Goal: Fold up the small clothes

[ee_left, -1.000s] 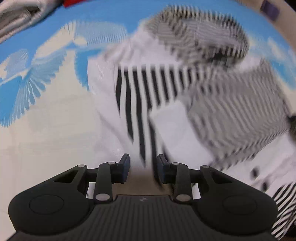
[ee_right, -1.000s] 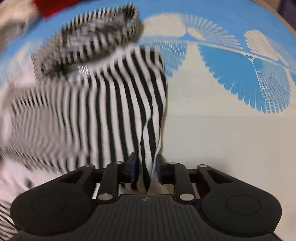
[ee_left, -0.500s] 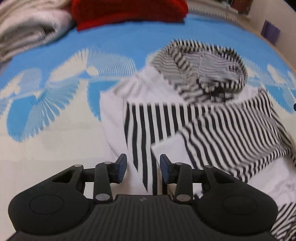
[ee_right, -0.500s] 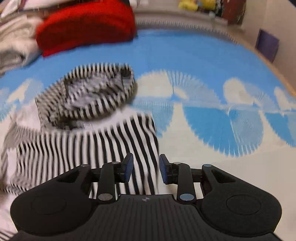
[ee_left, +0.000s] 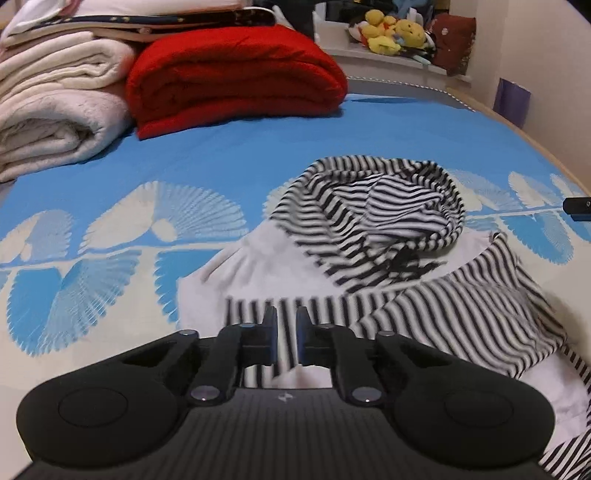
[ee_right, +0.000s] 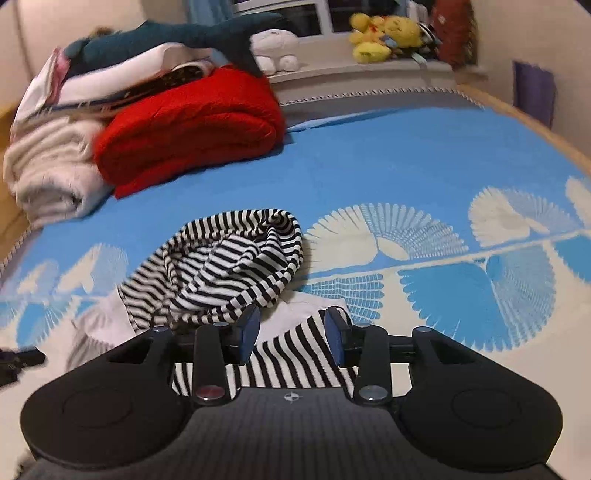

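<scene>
On blue bedspread w/ white fan print (ee_left: 229, 147): black-and-white striped hooded top (ee_left: 369, 236), partly folded. Left gripper (ee_left: 284, 325) narrowly parted, empty, over top's near edge. Right gripper (ee_right: 291, 328) spread wide, empty, above striped sleeve. Teal plush shark (ee_right: 177, 35) in right view only. Top's lower hem cut off behind grippers.

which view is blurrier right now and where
Right wrist view: motion smear on the towels and red blanket at left. Left wrist view: mostly sharp, only the hoodie stripes near the left gripper are smeared. Both bend the bed edges.
</scene>
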A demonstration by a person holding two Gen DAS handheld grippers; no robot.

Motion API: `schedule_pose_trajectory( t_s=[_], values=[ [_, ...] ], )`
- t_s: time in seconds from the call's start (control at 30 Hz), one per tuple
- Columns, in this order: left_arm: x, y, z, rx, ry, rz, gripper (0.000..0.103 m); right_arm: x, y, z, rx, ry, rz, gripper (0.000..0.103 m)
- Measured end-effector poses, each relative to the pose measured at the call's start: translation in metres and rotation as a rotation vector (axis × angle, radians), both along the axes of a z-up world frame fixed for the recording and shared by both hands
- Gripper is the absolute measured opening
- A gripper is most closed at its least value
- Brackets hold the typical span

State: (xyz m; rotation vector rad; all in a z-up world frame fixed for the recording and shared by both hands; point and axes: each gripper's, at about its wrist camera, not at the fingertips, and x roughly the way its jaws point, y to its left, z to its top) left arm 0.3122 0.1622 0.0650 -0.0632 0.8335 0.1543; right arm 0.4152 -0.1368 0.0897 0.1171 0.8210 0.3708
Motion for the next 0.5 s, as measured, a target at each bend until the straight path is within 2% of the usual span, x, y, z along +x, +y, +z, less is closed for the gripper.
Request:
schedule_pose_trajectory(
  t_s=[0.07,0.27,0.37,0.5],
  values=[
    [0.024,-0.004,0.004,-0.01,0.003,0.006,0.01,0.003,-0.003,0.002,0.036,0.021,-0.031,0.041],
    [0.119,0.002,0.018,-0.169,-0.016,0.139,0.01,0.009,-0.002,0.008,0.041,0.026,-0.035,0.041],
    [0.167,0.007,0.012,-0.237,-0.009,0.214,0.01,0.015,-0.005,0.007,0.045,0.043,-0.051,0.041],
    [0.221,0.01,-0.009,-0.26,0.03,0.26,0.01,0.023,-0.011,0.004,0.048,0.066,-0.055,0.025]
  ],
)
